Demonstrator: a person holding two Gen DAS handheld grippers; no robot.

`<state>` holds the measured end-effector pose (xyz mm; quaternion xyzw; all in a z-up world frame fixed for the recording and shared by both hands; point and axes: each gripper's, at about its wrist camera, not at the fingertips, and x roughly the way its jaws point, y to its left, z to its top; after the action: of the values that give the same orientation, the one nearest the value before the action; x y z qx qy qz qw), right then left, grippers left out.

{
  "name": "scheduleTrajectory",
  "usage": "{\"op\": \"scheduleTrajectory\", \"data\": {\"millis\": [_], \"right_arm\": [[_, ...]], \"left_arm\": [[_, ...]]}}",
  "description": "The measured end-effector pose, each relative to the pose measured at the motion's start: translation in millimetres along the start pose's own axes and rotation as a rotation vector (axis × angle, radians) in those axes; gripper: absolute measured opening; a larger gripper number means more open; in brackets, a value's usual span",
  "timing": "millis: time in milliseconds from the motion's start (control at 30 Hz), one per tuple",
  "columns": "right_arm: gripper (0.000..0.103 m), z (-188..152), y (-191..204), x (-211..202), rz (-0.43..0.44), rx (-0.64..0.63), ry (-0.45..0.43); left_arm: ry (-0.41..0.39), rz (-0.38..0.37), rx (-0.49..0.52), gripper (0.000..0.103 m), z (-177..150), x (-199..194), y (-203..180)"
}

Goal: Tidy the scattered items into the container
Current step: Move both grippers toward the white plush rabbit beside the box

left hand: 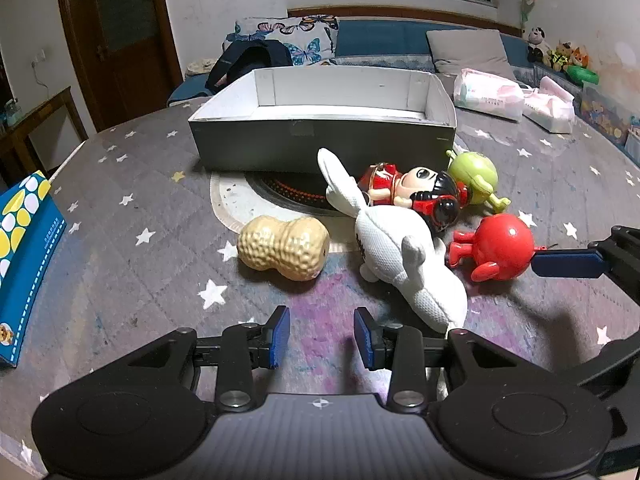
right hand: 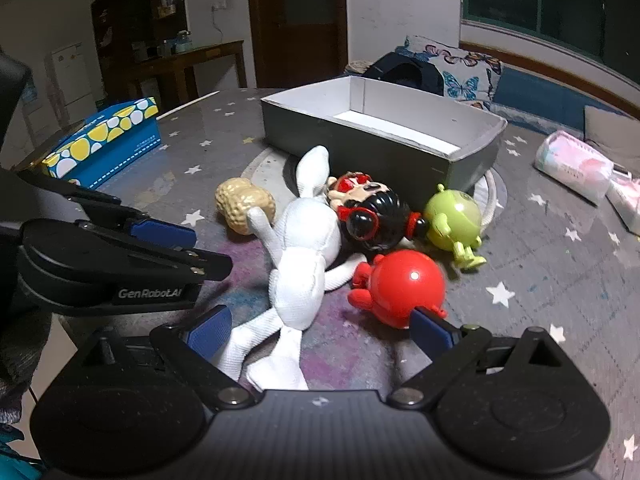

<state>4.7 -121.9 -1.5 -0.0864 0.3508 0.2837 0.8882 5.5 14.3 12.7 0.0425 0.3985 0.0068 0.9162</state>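
Note:
A grey open box (left hand: 320, 142) with a white inside stands on the table; it also shows in the right wrist view (right hand: 376, 140). In front of it lie a tan peanut toy (left hand: 284, 253) (right hand: 244, 205), a white plush rabbit (left hand: 400, 248) (right hand: 304, 256), a red-and-black doll (left hand: 416, 192) (right hand: 368, 208), a green round figure (left hand: 474, 176) (right hand: 454, 216) and a red round figure (left hand: 496, 246) (right hand: 404, 288). My left gripper (left hand: 322, 336) is open and empty, just short of the peanut and rabbit. My right gripper (right hand: 320, 330) is open wide over the rabbit's legs, its right pad (right hand: 430, 330) beside the red figure.
A blue tissue box (left hand: 24, 256) (right hand: 108, 140) with yellow and white dots stands at the table's left edge. Pink-white tissue packs (left hand: 490, 94) (right hand: 576, 166) lie at the far right. A round white mat (left hand: 240, 204) lies under the grey box. A bed with pillows is behind.

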Motion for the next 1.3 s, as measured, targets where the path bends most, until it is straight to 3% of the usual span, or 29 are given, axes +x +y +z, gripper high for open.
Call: {"op": "scheduleTrajectory", "data": {"millis": [633,1000,1133,1300], "right_arm": [[0.091,10.8,15.0,8.3,0.043,-0.079,0.001],[0.077,16.5,17.7,20.3,0.06,-0.097,0.013],[0.064,17.3,14.9,25.6,0.067,-0.081,0.026],[0.057,17.2,11.9,32.7,0.071,-0.07,0.042]], "left_arm": [[-0.007,0.011,-0.005,0.039,9.8,1.9,8.6],[-0.004,-0.03,-0.016,0.039,20.2,3.5,11.0],[0.0,-0.072,-0.027,0.038,26.1,0.7,11.8],[0.013,-0.118,-0.048,0.039,38.0,1.7,12.2]]}}
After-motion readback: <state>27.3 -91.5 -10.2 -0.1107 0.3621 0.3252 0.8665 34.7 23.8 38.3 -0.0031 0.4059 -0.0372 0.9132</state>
